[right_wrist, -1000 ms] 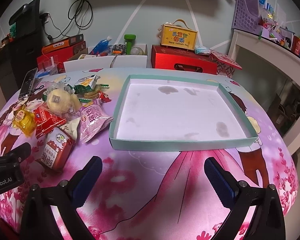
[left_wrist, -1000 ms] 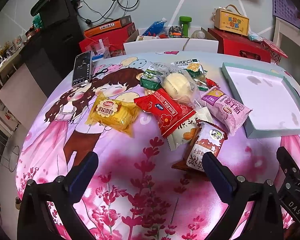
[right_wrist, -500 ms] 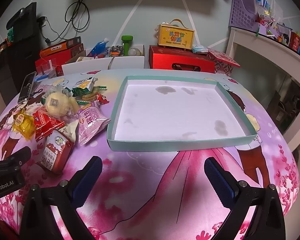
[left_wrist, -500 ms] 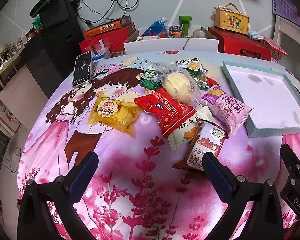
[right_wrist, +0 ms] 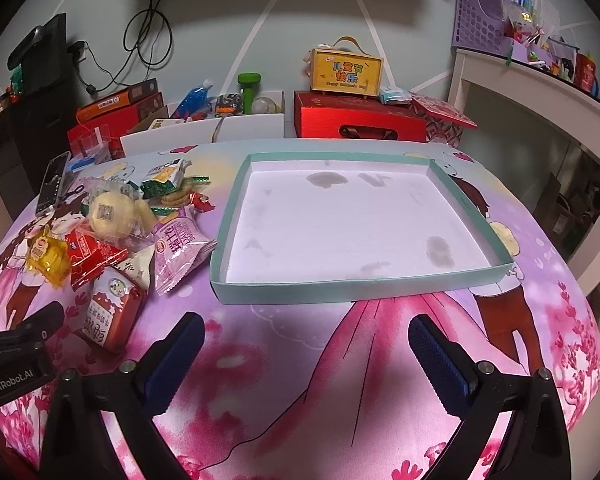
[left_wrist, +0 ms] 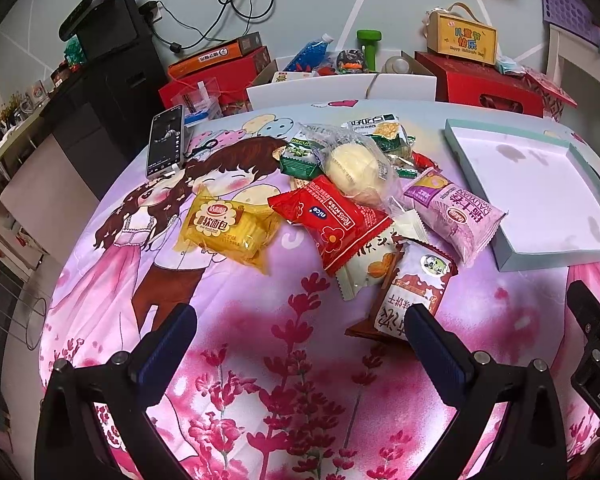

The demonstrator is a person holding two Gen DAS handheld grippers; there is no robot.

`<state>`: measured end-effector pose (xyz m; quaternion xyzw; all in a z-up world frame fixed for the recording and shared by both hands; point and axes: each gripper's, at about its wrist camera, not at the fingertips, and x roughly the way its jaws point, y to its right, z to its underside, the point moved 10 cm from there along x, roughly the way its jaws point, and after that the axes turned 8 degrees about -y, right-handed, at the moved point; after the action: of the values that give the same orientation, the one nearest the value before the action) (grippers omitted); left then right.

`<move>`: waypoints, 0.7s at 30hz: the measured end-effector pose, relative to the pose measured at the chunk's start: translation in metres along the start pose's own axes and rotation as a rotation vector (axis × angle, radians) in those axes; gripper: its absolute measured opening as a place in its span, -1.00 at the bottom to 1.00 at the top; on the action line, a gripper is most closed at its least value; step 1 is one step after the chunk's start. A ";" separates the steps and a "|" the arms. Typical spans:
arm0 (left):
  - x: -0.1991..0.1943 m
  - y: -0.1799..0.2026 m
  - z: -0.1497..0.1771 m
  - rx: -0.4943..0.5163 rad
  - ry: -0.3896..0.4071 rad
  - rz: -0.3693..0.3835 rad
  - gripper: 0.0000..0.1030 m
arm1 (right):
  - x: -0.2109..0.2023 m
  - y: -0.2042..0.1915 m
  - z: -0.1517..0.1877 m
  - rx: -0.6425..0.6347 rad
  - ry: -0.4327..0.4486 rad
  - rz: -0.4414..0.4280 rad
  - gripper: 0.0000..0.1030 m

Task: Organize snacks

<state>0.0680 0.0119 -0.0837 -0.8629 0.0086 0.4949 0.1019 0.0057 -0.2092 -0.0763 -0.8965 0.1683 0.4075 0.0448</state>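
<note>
Two hand-held grippers hover over the counter (right_wrist: 540, 300), both with fingers spread wide and nothing between them. The snack pile (left_wrist: 360, 208) lies heaped just left of the shallow teal tray (right_wrist: 340, 290), whose floor is bare apart from a few stains.

Nearest the tray's front left corner lies the brown-and-white milk biscuit packet (left_wrist: 412, 292), its long axis running roughly away from the camera, tilted slightly toward the tray. In the left wrist view it sits straight ahead of the left hand-held gripper (left_wrist: 300, 340), close to its right fingertip (left_wrist: 424, 328). The right hand-held gripper (right_wrist: 306, 344) faces the tray's front wall, with the same packet (right_wrist: 108, 312) off to its left, beyond its left finger.

So the left one looks nearer and better lined up: a short reach forward, and its fingers would already close across the packet's short side. The purple packet (left_wrist: 456, 216) rests against the tray's left wall, lying diagonally, a likely follow-on pick.
</note>
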 end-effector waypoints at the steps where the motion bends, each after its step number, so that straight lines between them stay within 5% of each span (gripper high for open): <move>1: 0.000 0.000 0.000 -0.001 0.000 0.001 1.00 | 0.000 0.000 0.000 0.003 -0.001 -0.001 1.00; 21: -0.003 -0.008 -0.001 -0.035 0.014 0.017 1.00 | 0.000 0.001 0.000 0.009 0.001 -0.007 1.00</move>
<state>0.0680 0.0192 -0.0793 -0.8678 0.0082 0.4899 0.0825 0.0054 -0.2102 -0.0760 -0.8971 0.1668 0.4060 0.0502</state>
